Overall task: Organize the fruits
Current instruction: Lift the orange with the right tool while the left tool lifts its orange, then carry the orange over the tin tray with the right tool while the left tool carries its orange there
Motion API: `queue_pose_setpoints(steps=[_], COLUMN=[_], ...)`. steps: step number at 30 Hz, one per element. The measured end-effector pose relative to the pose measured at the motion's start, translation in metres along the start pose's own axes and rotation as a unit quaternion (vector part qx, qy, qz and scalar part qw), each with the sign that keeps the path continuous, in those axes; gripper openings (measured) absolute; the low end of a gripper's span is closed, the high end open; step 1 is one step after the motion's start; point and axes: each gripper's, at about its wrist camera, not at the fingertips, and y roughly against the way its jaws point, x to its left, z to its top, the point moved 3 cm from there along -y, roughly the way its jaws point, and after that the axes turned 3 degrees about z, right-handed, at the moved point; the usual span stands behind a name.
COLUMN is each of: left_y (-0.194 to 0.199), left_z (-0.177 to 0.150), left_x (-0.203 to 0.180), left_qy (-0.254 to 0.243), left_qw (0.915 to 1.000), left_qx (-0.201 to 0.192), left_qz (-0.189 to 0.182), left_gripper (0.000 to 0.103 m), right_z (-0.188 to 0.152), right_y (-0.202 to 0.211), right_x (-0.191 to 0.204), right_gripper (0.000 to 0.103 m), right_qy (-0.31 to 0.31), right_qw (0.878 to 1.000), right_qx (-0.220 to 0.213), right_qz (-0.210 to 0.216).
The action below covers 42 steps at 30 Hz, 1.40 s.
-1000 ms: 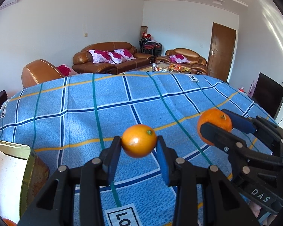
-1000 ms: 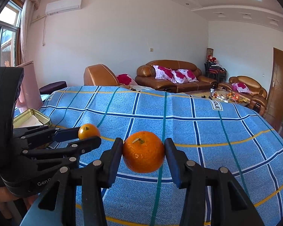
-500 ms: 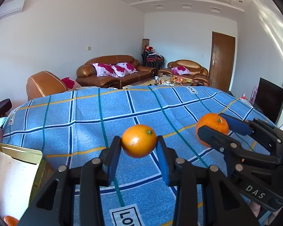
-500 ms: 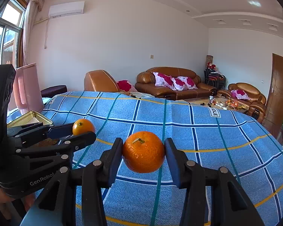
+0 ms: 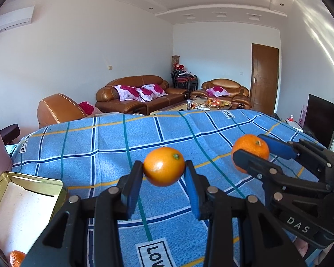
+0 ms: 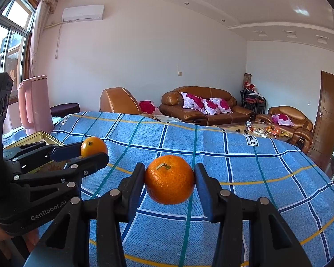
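My left gripper is shut on a small smooth orange and holds it in the air above the blue checked tablecloth. My right gripper is shut on a larger, dimpled mandarin, also held above the cloth. In the left wrist view the right gripper with its mandarin shows at the right. In the right wrist view the left gripper with its orange shows at the left. A gold tin box lies at the lower left, with another orange fruit by its near end.
A pink jug stands beyond the tin at the table's left edge. Brown sofas and a coffee table stand beyond the far edge. A dark screen is at the right.
Both grippers have risen and tilted up with their fruit held fast. More of the room and the tin box shows; the table lies lower in both views.
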Motion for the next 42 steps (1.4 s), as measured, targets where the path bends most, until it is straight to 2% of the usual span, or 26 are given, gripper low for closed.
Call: queue_pose_setpoints(steps=[13,22,42], left_y=[0.013,0.042,0.091], left_z=[-0.009,-0.02,-0.036], left_x=[0.008,0.011,0.037], left_qy=[0.011,0.005,0.012], left_qw=[0.9997,0.9999,0.9999], left_qx=[0.018,0.008,-0.011], left_qz=[0.011,-0.002,0.002], left_gripper=[0.039,0.039,0.039], right_z=[-0.001,-0.004,-0.012], right_y=[0.008,0.02,0.055], right_x=[0.005,0.028,0.072], right_gripper=[0.048,0.048,0.048], right_qy=[0.0,0.01,0.02], right_qw=[1.0,1.0,0.998], right_qx=[-0.011,-0.004,-0.011], right_qz=[0.005,0.028,0.061])
